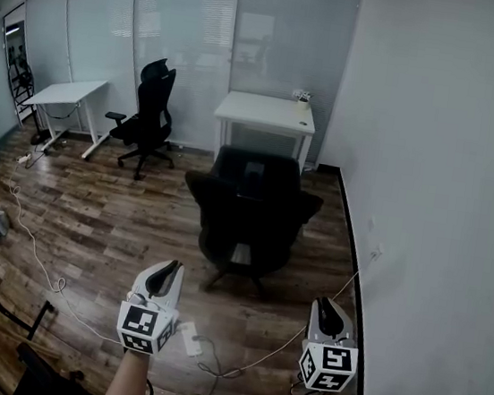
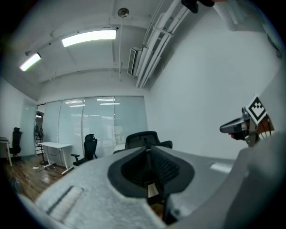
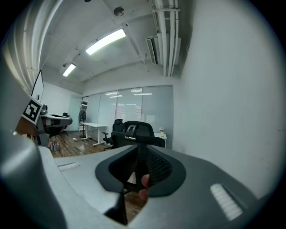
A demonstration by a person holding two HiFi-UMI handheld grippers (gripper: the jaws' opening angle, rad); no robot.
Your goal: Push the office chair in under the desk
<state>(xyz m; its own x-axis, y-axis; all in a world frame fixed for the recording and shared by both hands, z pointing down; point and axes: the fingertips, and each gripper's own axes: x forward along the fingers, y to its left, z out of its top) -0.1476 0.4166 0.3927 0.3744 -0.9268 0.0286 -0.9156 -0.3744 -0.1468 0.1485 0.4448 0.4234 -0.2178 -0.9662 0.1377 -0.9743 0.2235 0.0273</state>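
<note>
Right now I see the office chair (image 1: 250,211) just in front of the desk (image 1: 265,111), not under it, backrest twd me. L gripper (image 1: 164,272) and R gripper (image 1: 325,307) hang well back from desk, chair between. Both jaws slightly parted, gripping nothing.

No text, brand, number or sign can be read anywhere in these views. The only printed marks are black-and-white square patterns on the cube faces of the left gripper (image 1: 166,272) and the right gripper (image 1: 324,307), and they carry no letters or digits.
</note>
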